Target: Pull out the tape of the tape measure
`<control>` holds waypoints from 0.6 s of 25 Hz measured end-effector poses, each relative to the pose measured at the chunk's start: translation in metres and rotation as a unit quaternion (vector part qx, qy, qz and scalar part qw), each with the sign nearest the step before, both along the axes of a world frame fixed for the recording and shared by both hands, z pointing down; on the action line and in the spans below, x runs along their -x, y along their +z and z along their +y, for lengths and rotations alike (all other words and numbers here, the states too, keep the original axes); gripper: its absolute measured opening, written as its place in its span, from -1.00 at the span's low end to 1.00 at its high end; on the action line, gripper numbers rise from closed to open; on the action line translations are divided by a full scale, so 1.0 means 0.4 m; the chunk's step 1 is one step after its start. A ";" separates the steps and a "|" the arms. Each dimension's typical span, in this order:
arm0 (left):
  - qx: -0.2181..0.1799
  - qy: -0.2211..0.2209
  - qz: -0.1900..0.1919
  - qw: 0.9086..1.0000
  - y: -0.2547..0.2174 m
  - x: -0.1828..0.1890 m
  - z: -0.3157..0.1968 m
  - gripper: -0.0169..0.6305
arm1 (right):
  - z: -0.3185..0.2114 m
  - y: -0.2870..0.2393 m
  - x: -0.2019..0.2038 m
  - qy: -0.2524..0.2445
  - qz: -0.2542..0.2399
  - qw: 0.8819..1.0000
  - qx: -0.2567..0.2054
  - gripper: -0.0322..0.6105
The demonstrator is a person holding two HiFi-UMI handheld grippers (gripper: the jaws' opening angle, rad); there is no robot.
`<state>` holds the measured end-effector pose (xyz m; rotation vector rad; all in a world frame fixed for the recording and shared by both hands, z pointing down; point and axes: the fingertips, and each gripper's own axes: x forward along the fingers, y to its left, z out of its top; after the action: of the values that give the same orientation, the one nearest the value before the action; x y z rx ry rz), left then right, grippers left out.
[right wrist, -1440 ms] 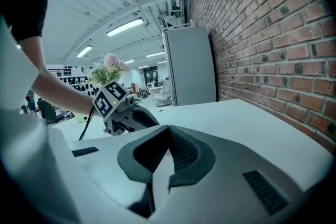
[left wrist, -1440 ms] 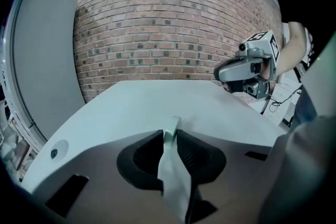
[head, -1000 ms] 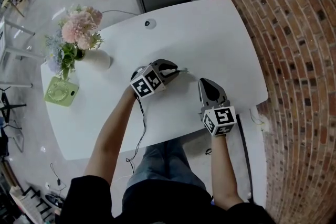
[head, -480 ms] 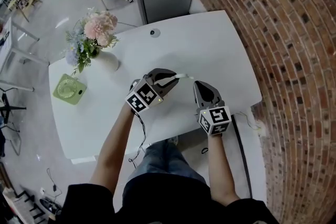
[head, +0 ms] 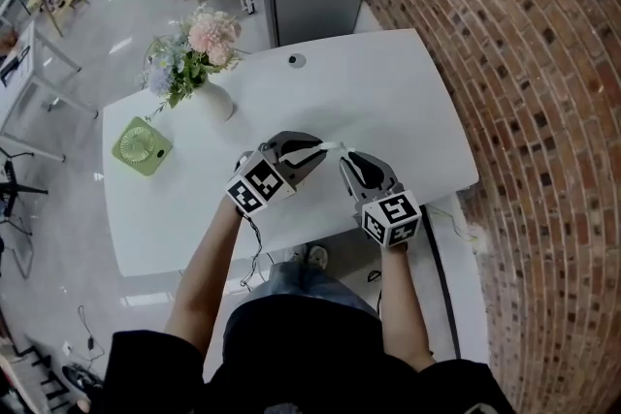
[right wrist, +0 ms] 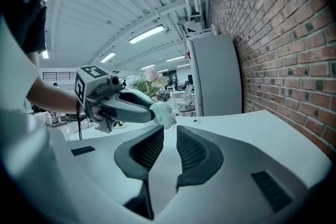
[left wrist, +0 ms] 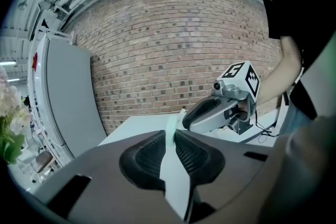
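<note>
- White smooth rounded table [head: 388, 102], bare top ahead, red brick wall [head: 524, 63] beside its right edge.
- Left gripper [head: 310, 150] jaws clenched on small pale tape measure [right wrist: 164, 113], over the table's near part.
- Right gripper [head: 347, 162] jaws just been opening, nothing between them.

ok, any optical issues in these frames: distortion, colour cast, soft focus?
Head view: fisheye bows the brick wall and the edges of the white table; light even, shadows soft, nothing blurred. Left gripper view: black vignette in the corners, near fingers slightly soft, wall crisp. Right gripper view: cool teal cast, ceiling light strips blown out, dark corners.
</note>
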<state>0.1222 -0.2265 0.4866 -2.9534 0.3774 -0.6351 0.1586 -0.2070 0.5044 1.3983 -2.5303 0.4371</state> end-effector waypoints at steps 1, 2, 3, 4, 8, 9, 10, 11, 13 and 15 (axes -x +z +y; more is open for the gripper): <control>-0.004 0.002 0.000 1.000 -0.005 0.003 0.007 -0.73 | 0.005 -0.001 0.009 -0.005 0.006 1.000 -0.001 -0.70; -0.007 0.004 -0.001 1.000 -0.010 0.005 0.014 -0.73 | 0.008 -0.003 0.015 -0.008 0.011 1.000 -0.002 -0.69; -0.009 0.006 0.000 1.000 -0.014 0.008 0.021 -0.73 | 0.009 -0.005 0.018 -0.009 0.015 1.000 -0.005 -0.69; -0.010 0.007 0.001 1.000 -0.018 0.010 0.027 -0.73 | 0.011 -0.006 0.020 -0.009 0.020 1.000 -0.006 -0.69; -0.011 0.009 0.005 1.000 -0.028 0.024 0.042 -0.73 | 0.011 -0.011 0.028 -0.012 0.033 0.999 -0.011 -0.69; -0.012 0.009 0.005 1.000 -0.030 0.028 0.045 -0.73 | 0.011 -0.013 0.031 -0.012 0.033 0.999 -0.012 -0.70; -0.012 0.010 0.006 1.000 -0.032 0.031 0.049 -0.73 | 0.012 -0.015 0.034 -0.013 0.033 0.999 -0.013 -0.70; -0.011 0.011 0.007 1.000 -0.034 0.034 0.053 -0.73 | 0.013 -0.016 0.038 -0.016 0.034 0.999 -0.014 -0.70; -0.012 0.012 0.007 1.000 -0.036 0.038 0.058 -0.73 | 0.016 -0.018 0.046 -0.023 0.040 0.999 -0.017 -0.70; -0.011 0.010 0.009 1.000 -0.038 0.044 0.061 -0.73 | 0.021 -0.021 0.053 -0.027 0.046 0.998 -0.023 -0.76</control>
<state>0.1047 -0.2021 0.4715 -2.9397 0.3529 -0.5981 0.1375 -0.1987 0.4959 1.3308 -2.5124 0.2986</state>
